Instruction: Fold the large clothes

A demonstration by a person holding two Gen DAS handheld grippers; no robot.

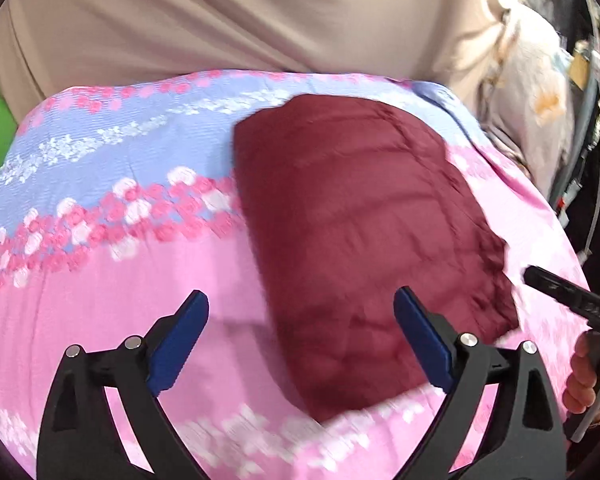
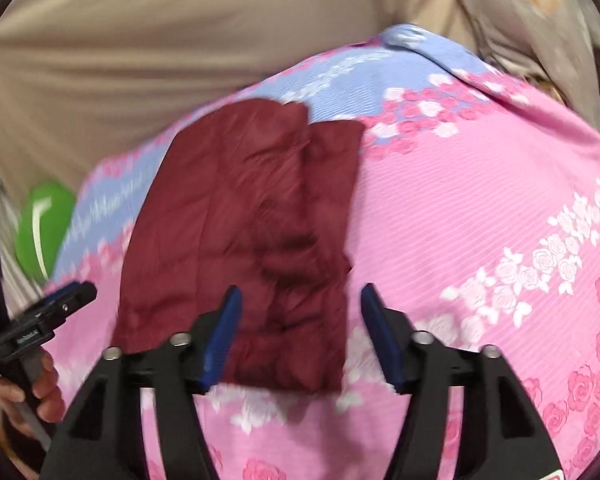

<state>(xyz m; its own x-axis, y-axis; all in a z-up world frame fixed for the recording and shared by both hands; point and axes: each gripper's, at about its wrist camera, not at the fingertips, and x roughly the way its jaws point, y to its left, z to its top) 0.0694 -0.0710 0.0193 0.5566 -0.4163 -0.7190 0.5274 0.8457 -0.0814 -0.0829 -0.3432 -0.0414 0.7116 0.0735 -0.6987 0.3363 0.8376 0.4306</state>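
Garment (image 1: 364,232) folded on bedsheet (image 1: 100,288); left gripper (image 1: 300,344), right gripper (image 2: 300,336) released, empty. Could spring open if snagged.

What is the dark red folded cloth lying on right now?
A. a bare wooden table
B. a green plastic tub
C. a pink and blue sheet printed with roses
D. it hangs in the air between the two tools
C: the dark red folded cloth lies flat on the pink and blue rose-printed sheet, and both tools stand open with nothing between their fingers.
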